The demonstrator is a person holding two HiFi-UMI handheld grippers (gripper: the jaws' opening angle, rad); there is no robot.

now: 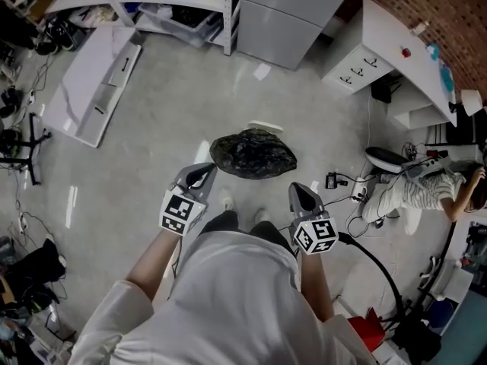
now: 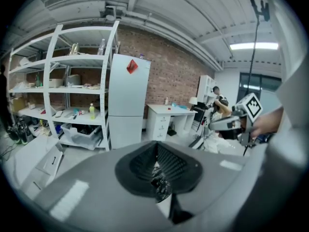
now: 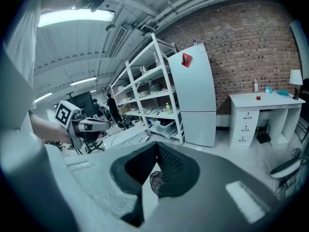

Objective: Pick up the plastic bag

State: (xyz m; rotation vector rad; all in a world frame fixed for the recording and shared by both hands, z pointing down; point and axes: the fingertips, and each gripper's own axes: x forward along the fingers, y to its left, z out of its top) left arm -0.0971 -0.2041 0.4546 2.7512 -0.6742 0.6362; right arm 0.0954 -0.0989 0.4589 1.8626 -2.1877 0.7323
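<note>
The head view looks steeply down on the floor (image 1: 152, 135) and the bag (image 1: 253, 154). Both gripper views sit low and face far, sharing the bag, fridge (image 2: 128, 100) and shelves (image 2: 72, 81).

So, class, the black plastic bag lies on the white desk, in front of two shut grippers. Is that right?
No. The plastic bag lies on the floor, not on the desk, as the head view shows. The rest holds: it is black and sits in front of the shut left gripper and right gripper.

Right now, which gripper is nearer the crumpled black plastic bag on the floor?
Left, slightly. The left gripper is at the black plastic bag's left edge; the right gripper sits a little short of its right edge.
</note>
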